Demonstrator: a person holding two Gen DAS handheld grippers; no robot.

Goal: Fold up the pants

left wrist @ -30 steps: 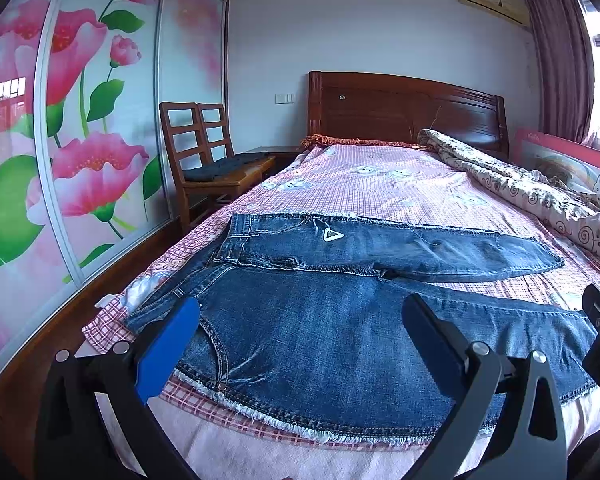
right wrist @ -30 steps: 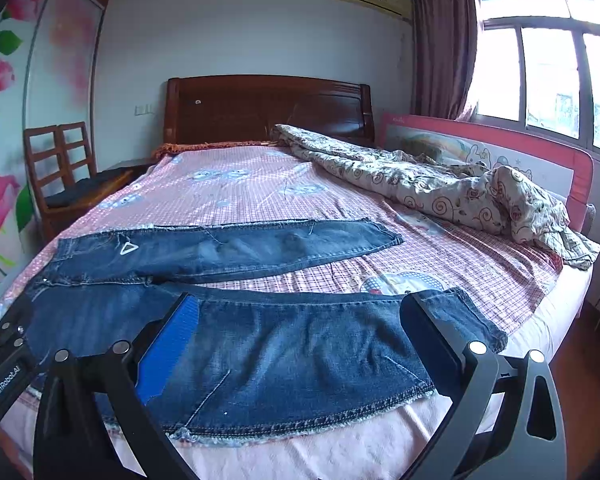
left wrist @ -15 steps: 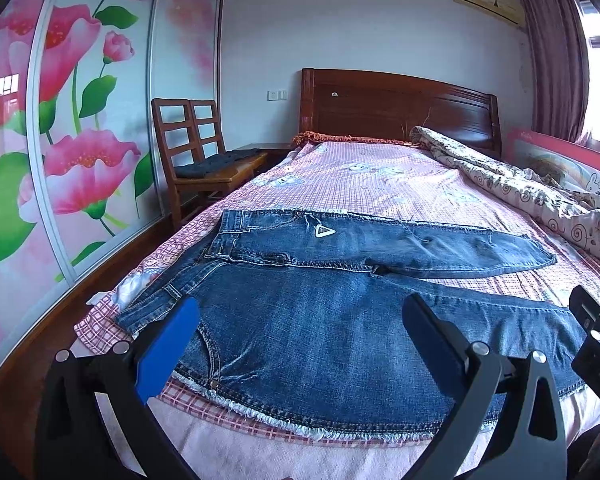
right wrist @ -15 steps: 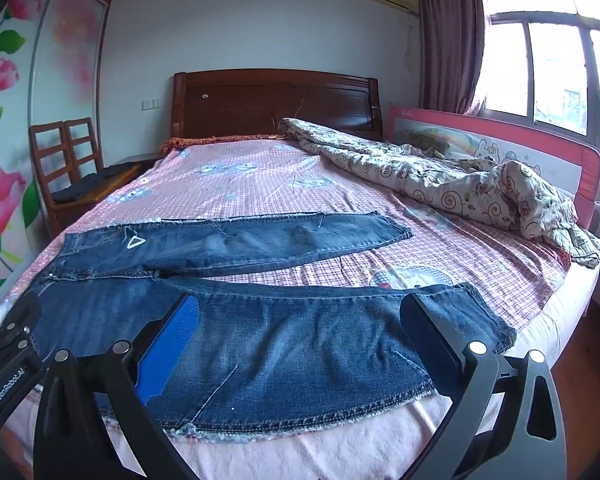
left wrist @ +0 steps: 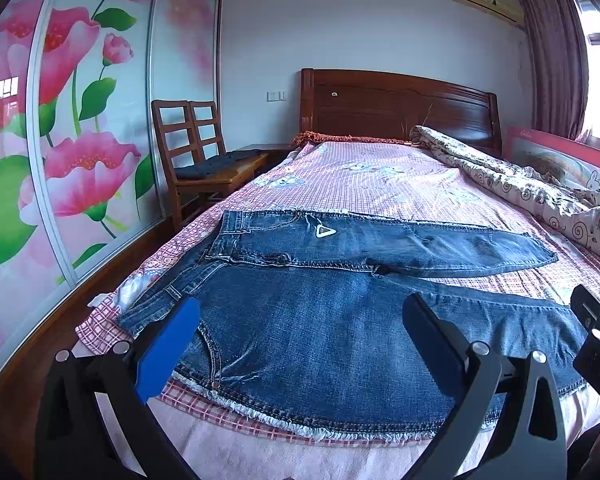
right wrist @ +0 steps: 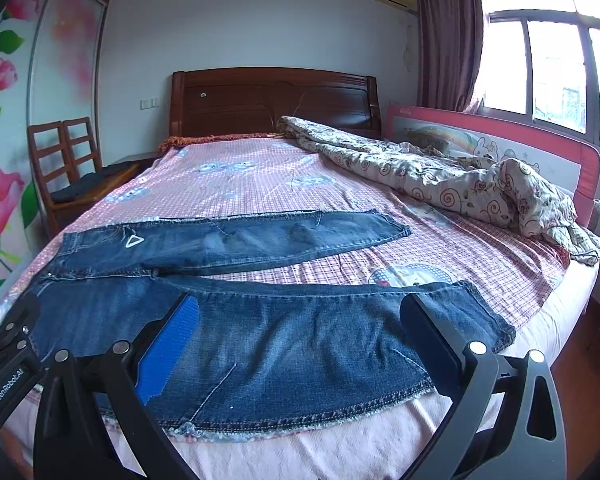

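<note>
A pair of blue jeans (left wrist: 332, 332) (right wrist: 284, 336) lies spread flat across the near end of the bed (left wrist: 380, 184), waist to the left, legs pointing right and splayed apart. My left gripper (left wrist: 300, 328) hovers open above the near leg's hip part, holding nothing. Over the near leg's lower half my right gripper (right wrist: 300, 328) is open as well, its fingers wide apart. The near hem (right wrist: 484, 316) lies by the right finger. Each gripper's body shows at the edge of the other's view.
A crumpled patterned quilt (right wrist: 440, 184) lies along the bed's right side by a pink rail (right wrist: 500, 140). A wooden chair (left wrist: 196, 160) stands left of the bed, beside a flowered wardrobe door (left wrist: 60, 140). The wooden headboard (left wrist: 396, 108) is at the far end.
Both grippers have drawn back and risen slightly, so the jeans sit a bit lower and farther in view. The jeans have not moved. Both stay open.
</note>
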